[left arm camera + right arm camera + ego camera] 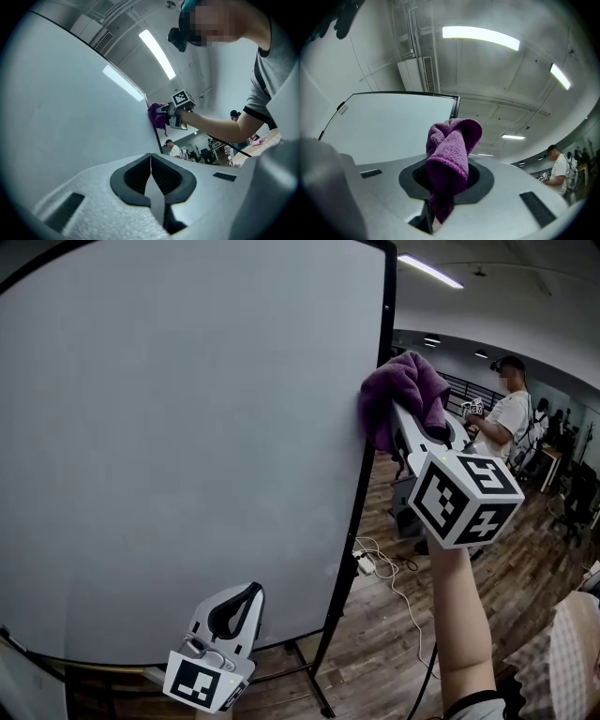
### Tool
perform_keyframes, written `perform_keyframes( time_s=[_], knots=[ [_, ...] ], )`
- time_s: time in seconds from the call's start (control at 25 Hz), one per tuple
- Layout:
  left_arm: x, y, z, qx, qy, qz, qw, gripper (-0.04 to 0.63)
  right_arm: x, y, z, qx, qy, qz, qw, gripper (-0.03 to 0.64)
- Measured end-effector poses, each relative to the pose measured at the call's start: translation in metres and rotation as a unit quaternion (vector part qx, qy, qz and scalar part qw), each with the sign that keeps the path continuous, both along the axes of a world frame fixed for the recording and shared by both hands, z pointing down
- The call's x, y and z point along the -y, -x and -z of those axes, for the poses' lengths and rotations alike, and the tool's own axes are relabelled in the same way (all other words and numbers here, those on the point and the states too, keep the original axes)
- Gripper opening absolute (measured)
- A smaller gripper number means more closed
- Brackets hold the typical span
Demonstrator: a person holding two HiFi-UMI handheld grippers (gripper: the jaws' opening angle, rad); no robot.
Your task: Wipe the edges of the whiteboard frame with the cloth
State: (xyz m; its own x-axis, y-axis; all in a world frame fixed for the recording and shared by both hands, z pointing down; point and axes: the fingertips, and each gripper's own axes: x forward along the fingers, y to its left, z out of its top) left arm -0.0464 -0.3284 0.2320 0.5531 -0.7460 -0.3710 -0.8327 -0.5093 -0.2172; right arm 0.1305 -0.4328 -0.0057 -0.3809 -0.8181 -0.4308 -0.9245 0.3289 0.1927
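the cloth (405, 390) is a fuzzy purple microfibre thing, bunched up and folded over on itself. it's clamped in the right gripper (398, 420), whose fingers are clenched on it with a loose end hanging out below them in the right gripper view. the wad sits right up against the black frame (381, 427) on the right-hand edge of the whiteboard (187, 446), up in the upper part of that edge. the board face is plain white with no writing that i can see.

only "labels" around are the black and white square markers on the right gripper's cube (466, 498), and i can't read anything off them.

the left gripper (246, 594) is down low in front of the bottom of the board. its fingers are pressed together with nothing between them.

behind the board there's a wooden floor (525, 587) with a white cable (398, 582) lying on it, and a person (506, 418) in a white shirt standing further back.
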Motion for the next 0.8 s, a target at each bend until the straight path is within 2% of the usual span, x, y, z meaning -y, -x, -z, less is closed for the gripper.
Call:
perform_keyframes(
  time_s=[0.36, 0.8],
  knots=[
    [0.011, 0.006, 0.003, 0.001, 0.002, 0.009, 1.0000, 0.021, 0.022, 0.005, 0.007, 0.000, -0.001, -0.002, 1.000, 0.064],
    [0.016, 0.010, 0.001, -0.005, 0.004, 0.006, 1.0000, 0.021, 0.022, 0.010, -0.002, -0.009, -0.002, -0.007, 1.000, 0.060]
  ],
)
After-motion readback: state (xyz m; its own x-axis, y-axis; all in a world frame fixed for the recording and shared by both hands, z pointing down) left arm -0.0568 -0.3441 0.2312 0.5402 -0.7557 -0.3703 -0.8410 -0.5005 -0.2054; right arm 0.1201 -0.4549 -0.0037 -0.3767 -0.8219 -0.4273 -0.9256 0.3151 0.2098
